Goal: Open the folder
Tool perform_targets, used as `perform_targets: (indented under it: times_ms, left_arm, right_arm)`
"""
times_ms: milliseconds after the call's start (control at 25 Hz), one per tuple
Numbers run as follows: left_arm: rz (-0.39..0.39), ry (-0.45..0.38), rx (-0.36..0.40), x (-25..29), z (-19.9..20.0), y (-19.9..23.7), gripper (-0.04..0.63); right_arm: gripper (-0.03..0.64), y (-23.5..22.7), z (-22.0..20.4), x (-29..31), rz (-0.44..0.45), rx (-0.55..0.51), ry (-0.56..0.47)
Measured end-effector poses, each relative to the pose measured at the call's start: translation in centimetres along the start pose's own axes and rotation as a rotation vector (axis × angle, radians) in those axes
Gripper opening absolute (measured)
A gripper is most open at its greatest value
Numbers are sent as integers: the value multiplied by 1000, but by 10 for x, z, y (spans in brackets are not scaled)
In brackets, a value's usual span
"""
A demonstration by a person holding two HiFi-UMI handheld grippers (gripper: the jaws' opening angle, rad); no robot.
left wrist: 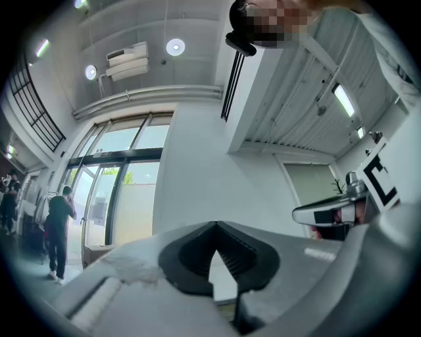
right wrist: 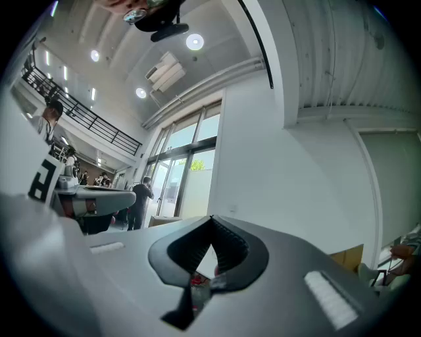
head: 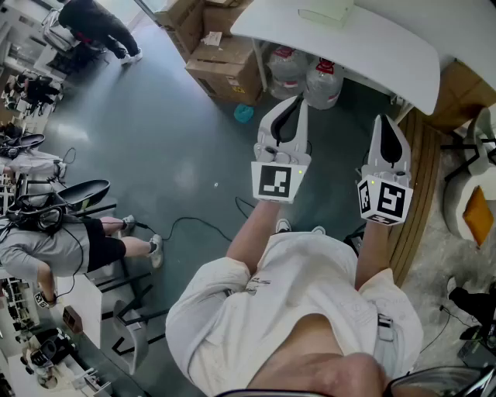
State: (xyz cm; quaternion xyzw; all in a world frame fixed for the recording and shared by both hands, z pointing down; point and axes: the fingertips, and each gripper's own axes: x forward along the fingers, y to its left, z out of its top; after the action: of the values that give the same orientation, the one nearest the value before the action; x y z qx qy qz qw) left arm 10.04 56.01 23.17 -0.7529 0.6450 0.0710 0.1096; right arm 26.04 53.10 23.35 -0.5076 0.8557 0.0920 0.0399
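Both grippers are held up in front of the person's chest, side by side and pointing slightly upward. My left gripper (head: 289, 103) has its jaws closed tip to tip with nothing between them; in the left gripper view it (left wrist: 215, 224) points at a white wall and glass doors. My right gripper (head: 390, 122) is likewise shut and empty, and in the right gripper view it (right wrist: 212, 218) faces the same wall. A pale flat item (head: 327, 11) lies on the white table (head: 364, 46) at the top edge; I cannot tell whether it is the folder.
Cardboard boxes (head: 225, 66) and large water bottles (head: 308, 74) stand under the table. A slatted wooden panel (head: 418, 178) lies at the right. A black cable (head: 186, 225) runs over the grey floor. People stand at the left and far left, near a chair (head: 128, 333).
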Motion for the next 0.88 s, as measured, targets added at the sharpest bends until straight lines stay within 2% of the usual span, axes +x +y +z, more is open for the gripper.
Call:
perform_targets:
  times_ms: [200,880]
  left_arm:
    - [-23,7,14,-4,4,8,0]
    - [-54,7,-46,-31,-1,44,0]
  right_arm:
    - [-2,14,4,3,-4,0,-3]
    - [0,55,4,3,-51,-9,20]
